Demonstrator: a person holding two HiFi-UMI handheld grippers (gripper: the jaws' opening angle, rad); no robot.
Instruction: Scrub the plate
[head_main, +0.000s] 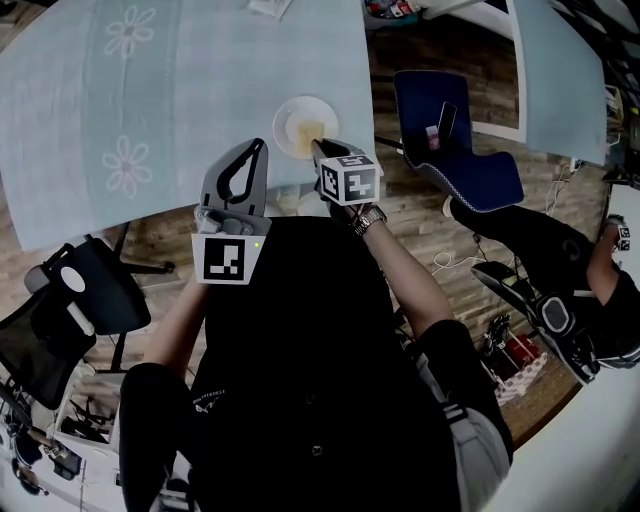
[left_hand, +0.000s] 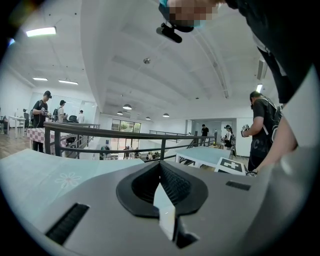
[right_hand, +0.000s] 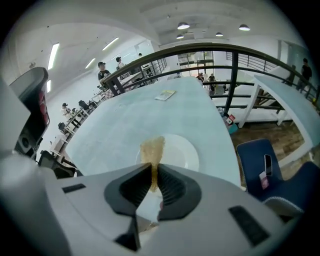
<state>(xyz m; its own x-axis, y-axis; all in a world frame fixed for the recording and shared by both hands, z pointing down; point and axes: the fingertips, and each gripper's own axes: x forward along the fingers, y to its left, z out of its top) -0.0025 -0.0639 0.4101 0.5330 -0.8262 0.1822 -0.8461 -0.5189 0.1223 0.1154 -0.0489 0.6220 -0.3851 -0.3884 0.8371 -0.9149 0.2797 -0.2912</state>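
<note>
Plate (head_main: 286, 114) on floral tablecloth (head_main: 150, 100) near railing (right_hand: 230, 85)

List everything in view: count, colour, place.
plate: one, white, on the table near its near edge
scrub pad: one, yellow-brown, clamped in the right gripper and reaching over the plate
tablecloth: one, pale blue with white flowers, covering the table
paper: one, pale, at the far end of the table
blue chair: one, dark blue, right of the table
phone: one, dark, on the blue chair's seat
black chair: one, black, at the left of the head view
other person: one, dark clothing, beyond the blue chair
left gripper: one, grey, jaws together, empty
right gripper: one, grey, jaws shut on the scrub pad
</note>
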